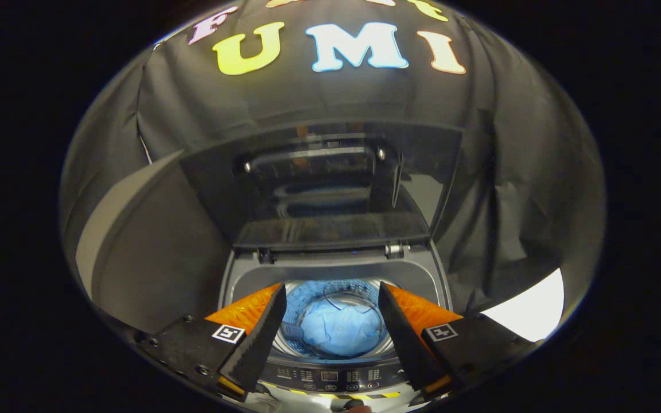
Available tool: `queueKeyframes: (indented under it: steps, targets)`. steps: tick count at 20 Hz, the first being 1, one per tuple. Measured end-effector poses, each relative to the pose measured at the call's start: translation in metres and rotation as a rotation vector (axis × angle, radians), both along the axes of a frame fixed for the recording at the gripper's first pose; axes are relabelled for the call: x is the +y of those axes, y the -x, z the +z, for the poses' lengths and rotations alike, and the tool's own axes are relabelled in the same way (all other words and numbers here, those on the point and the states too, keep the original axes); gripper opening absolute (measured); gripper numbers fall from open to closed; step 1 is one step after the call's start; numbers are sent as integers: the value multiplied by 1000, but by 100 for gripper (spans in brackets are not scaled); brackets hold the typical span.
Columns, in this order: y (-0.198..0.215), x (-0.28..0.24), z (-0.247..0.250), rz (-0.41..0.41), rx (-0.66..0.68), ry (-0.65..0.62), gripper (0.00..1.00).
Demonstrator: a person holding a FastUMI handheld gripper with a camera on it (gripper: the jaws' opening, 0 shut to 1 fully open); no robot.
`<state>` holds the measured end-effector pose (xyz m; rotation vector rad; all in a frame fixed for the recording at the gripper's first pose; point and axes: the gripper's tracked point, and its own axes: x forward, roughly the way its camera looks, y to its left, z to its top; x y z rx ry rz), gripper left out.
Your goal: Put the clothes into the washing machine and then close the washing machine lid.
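Our gripper (330, 292) spread wide, empty, above the washing machine (330, 269); blue clothes (339, 330) inside drum (lid (319, 189) upright behind, panel text unreadable).

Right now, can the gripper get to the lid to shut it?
Probably yes. The gripper is open and holds nothing, with the shirt already down in the drum. The lid stands raised just beyond the jaws, and nothing sits between them and it.
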<state>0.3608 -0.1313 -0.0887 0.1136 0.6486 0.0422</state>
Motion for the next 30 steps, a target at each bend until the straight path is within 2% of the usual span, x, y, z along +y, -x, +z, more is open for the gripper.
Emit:
queueKeyframes:
  steps: [7, 15, 24, 28, 30]
  targets:
    - [-9, 12, 68, 26, -129, -8, 98]
    - [-36, 6, 130, 11, -225, -22, 98]
    - [-85, 13, 131, 9, -237, -3, 98]
    - [-118, 15, 128, -11, -232, -47, 98]
    - [-135, 12, 121, -30, -231, -25, 98]
